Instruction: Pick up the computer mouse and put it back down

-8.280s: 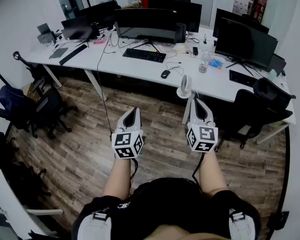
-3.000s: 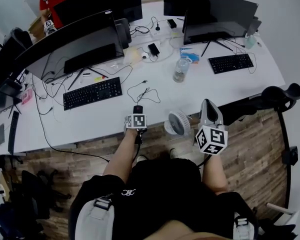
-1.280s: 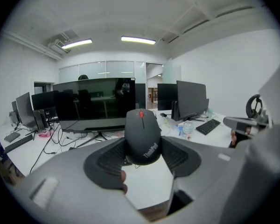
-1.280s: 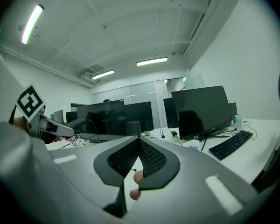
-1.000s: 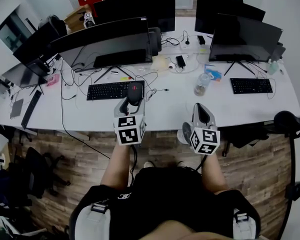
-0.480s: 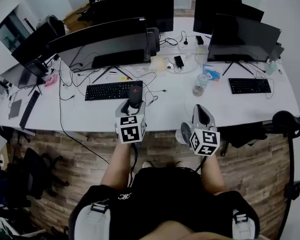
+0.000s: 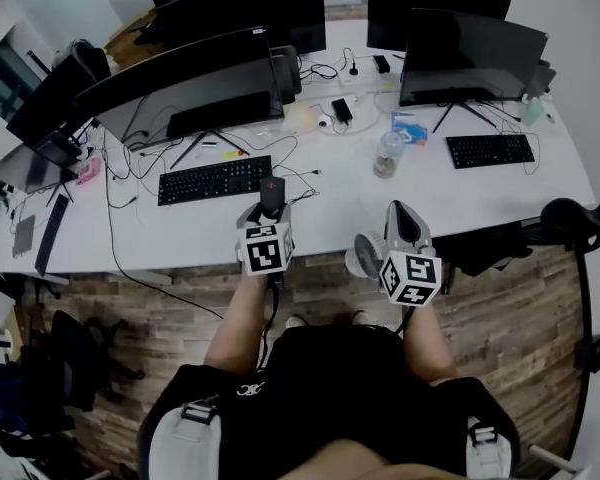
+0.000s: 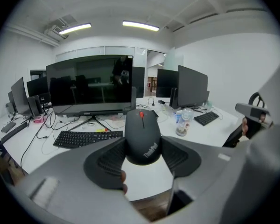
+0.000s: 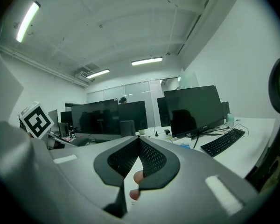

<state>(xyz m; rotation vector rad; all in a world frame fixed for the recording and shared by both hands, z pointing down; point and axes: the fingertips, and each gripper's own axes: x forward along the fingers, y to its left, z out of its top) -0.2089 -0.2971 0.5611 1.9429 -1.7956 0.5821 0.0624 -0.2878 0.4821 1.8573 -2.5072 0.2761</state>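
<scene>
A black computer mouse (image 8: pixel 142 135) with a red scroll wheel sits between the jaws of my left gripper (image 8: pixel 142 146), which is shut on its sides. In the head view the mouse (image 7: pixel 271 196) hangs over the white desk (image 7: pixel 320 218) near its front edge, just right of a black keyboard (image 7: pixel 216 179), with the left gripper (image 7: pixel 269 208) behind it. Whether the mouse touches the desk I cannot tell. My right gripper (image 7: pixel 399 216) is held at the desk's front edge to the right. Its jaws meet in the right gripper view, so this gripper (image 9: pixel 138 143) is shut and empty.
A small white fan (image 7: pixel 361 255) stands at the desk edge between the grippers. A clear bottle (image 7: pixel 384 154), loose cables, several monitors (image 7: pixel 195 83) and a second keyboard (image 7: pixel 490 150) lie farther back. A black chair (image 7: pixel 570 218) is at the right.
My left gripper has sunk toward the desk with the mouse still in it, coming a little nearer the front edge. The right gripper has hardly moved.
</scene>
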